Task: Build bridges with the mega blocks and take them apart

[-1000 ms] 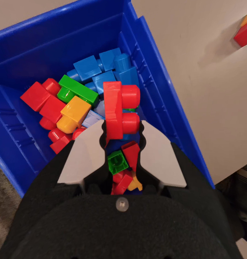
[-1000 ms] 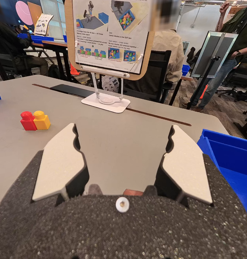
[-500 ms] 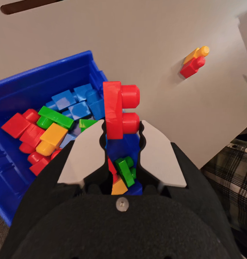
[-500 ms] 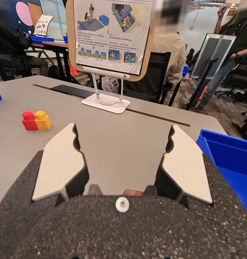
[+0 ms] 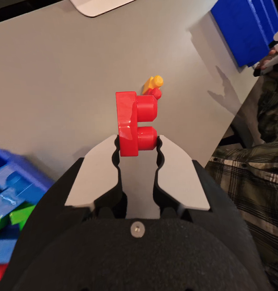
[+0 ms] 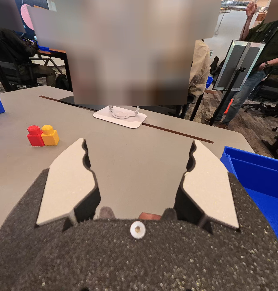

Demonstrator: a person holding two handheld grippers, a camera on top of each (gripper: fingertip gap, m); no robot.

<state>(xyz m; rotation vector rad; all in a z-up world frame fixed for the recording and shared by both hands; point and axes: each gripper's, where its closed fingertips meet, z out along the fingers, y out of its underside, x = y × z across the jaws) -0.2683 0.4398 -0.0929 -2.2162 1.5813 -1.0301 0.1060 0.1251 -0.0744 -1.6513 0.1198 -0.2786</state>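
My left gripper (image 5: pixel 137 141) is shut on a flat red two-stud block (image 5: pixel 132 122), held on its side above the grey table (image 5: pixel 56 78), studs pointing right. Just beyond it a red one-stud block (image 5: pixel 157 93) and a yellow one-stud block (image 5: pixel 154 83) stand side by side, touching; the held block partly hides the red one. They also show at the left of the right wrist view, red (image 6: pixel 34 136) and yellow (image 6: pixel 49 135). My right gripper (image 6: pixel 138 151) is open and empty over the table, to the right of that pair.
A blue bin (image 5: pixel 17 174) of loose blocks sits at the lower left of the left wrist view. Another blue bin (image 6: pixel 253 171) stands at the table's right; it also shows in the left wrist view (image 5: pixel 245 31). A white stand base (image 6: pixel 119 116) is at the back. People stand beyond the table. Some 50 cm of space lies between my two pairs of fingers.
My left gripper has carried the red two-stud block out of the blue bin and over the table toward the red and yellow pair. The right gripper has barely moved.
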